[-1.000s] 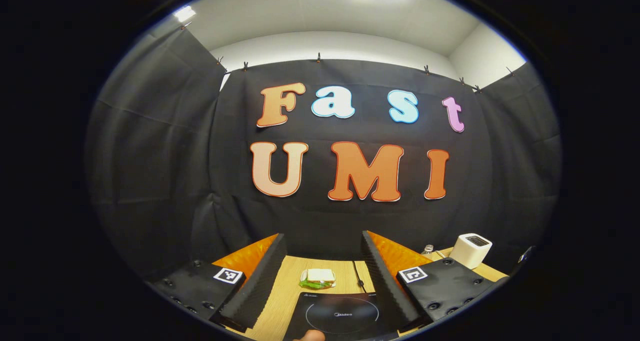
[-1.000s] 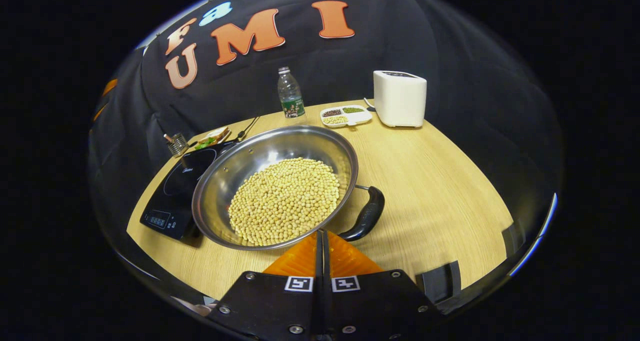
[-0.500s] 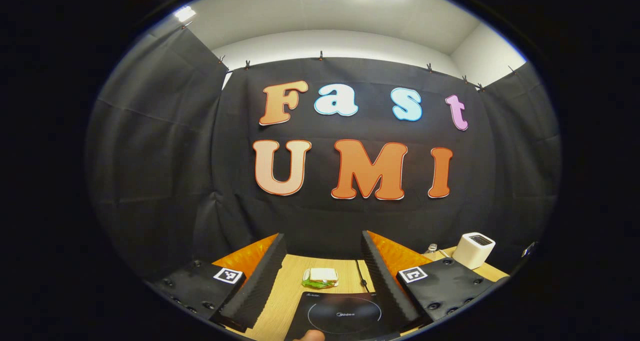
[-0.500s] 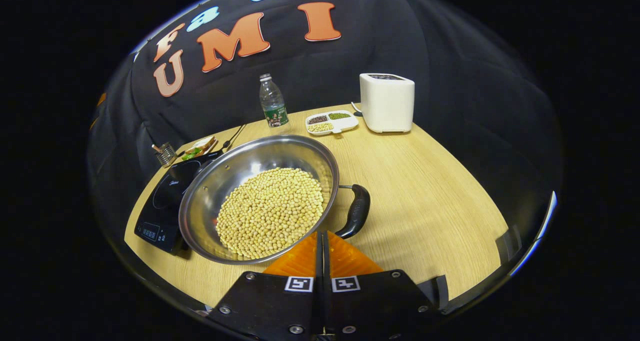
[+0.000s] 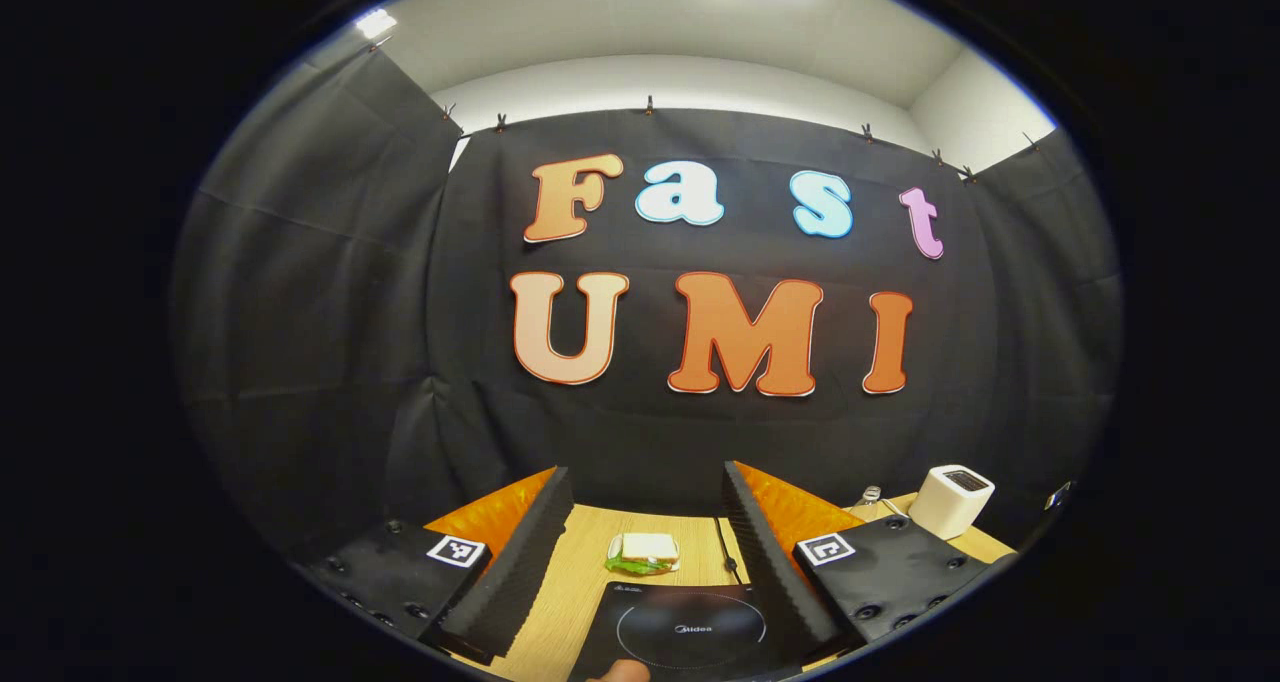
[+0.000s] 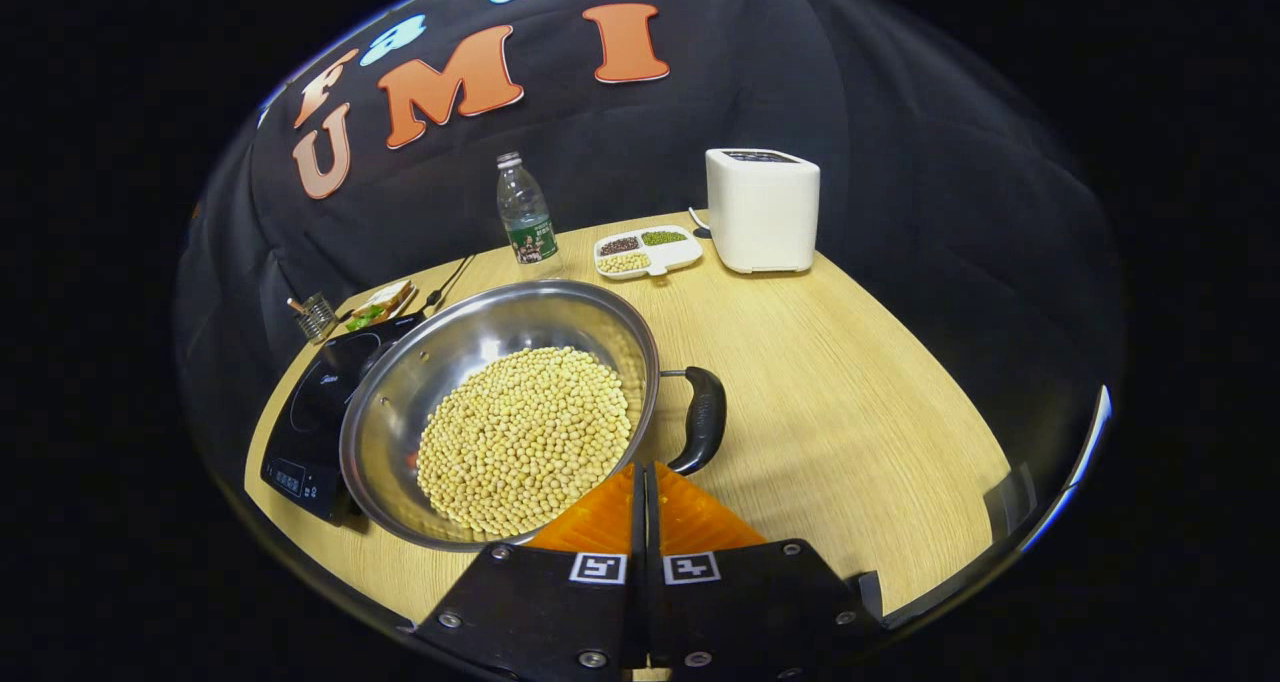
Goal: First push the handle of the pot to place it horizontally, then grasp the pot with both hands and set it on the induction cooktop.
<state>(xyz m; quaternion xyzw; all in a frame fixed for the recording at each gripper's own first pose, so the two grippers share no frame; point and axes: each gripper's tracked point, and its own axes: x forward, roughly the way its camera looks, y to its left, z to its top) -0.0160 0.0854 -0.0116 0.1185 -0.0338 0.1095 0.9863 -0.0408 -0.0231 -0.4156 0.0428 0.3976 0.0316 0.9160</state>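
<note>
Steel and wide, the pot [image 6: 500, 402] sits on the wooden table [image 6: 850, 382] just beside the cooktop [image 6: 315, 412], its left rim reaching over the cooktop's near corner. A deep bed of beans [image 6: 525, 437] covers its floor, so it likely handles heavy and will shift its load if tilted; the polished rim looks slippery. The black handle [image 6: 700, 417] on its right side is the sensible place to hold, being stiff and thick enough for the fingers to close around. A matching grip on the far side is hidden by the bowl.

The right gripper [image 6: 643, 482] hovers at the near rim, just beside the handle, its fingers pressed together and holding nothing. In that state it suits a push on the handle rather than a grasp.

The left gripper [image 5: 645, 532] is spread wide and empty, aimed level over the cooktop [image 5: 690, 627] toward the back wall, with a sandwich [image 5: 642, 552] beyond it.

Lifting probably needs both sides raised evenly to keep the beans in.
</note>
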